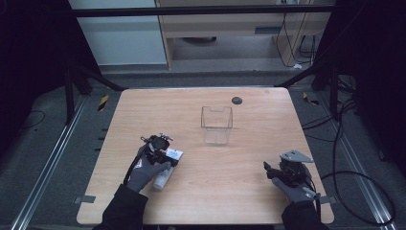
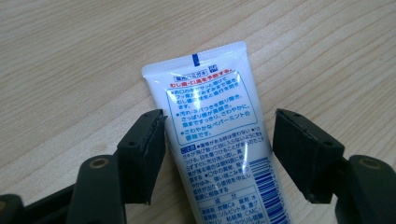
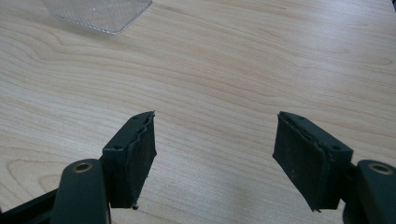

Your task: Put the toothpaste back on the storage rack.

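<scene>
Toothpaste is what I am after: the white tube (image 2: 215,140) lies flat on the worktop (image 1: 239,191) at the near left, its crimped end pointing away from me in the left gripper view and its printed back facing up. I have brought my left hand-held gripper (image 2: 219,154) low over it with the jaws spread wide, one on each side of the tube's body, so that closing them would pinch it across its width; for now neither pad touches the tube, though the left one stands just beside its edge and the right one leaves more of a gap. In the high view the tube's cap end pokes out toward me from under my left hand (image 1: 146,170). Farther in, toward the middle of the worktop, a clear plastic box (image 1: 217,124) stands upright and open at the top, probably where the tube is meant to go. At the near right my right hand-held gripper (image 3: 215,154) hangs wide open over bare wood, well apart from the tube, holding nothing and seemingly waiting its turn.
</scene>
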Demonstrator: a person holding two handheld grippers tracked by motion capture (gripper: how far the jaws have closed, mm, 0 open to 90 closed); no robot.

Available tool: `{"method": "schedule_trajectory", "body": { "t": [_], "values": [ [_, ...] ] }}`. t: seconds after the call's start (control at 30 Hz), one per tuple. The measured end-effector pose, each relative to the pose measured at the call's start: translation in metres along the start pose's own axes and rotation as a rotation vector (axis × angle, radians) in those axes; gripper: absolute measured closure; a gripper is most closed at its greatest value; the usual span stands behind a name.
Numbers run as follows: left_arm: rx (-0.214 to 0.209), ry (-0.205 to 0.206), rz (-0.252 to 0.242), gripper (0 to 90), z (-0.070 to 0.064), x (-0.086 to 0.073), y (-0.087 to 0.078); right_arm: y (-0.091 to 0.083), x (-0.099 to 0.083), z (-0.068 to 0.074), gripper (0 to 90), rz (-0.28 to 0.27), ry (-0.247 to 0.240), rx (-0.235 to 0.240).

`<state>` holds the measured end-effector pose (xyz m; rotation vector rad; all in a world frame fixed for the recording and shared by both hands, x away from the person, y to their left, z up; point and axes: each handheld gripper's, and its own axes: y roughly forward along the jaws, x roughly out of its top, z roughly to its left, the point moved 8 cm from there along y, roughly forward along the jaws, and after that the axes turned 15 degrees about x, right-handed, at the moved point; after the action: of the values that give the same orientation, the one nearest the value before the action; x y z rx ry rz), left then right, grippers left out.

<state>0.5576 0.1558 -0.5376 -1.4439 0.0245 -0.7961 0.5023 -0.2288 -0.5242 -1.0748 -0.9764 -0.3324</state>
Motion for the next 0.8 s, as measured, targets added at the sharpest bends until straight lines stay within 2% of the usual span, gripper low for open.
{"method": "schedule_trajectory", "body": {
  "t": [0.53, 0.7, 0.8],
  "values": [
    [-0.011, -0.015, 0.043, 31.0, -0.0006, -0.0025, 0.0070, -0.0004, 0.0000, -0.0005, 28.6, 0.001, 0.002, -0.001],
    [0.007, -0.005, 0.048, 32.0, -0.0019, -0.0022, 0.0071, 0.0001, -0.0006, -0.0008, 28.6, 0.005, 0.002, -0.002],
    [0.024, 0.004, 0.058, 36.4, -0.0052, -0.0019, 0.0060, -0.0004, -0.0002, -0.0007, 28.6, 0.003, 0.004, -0.002]
  ]
}}
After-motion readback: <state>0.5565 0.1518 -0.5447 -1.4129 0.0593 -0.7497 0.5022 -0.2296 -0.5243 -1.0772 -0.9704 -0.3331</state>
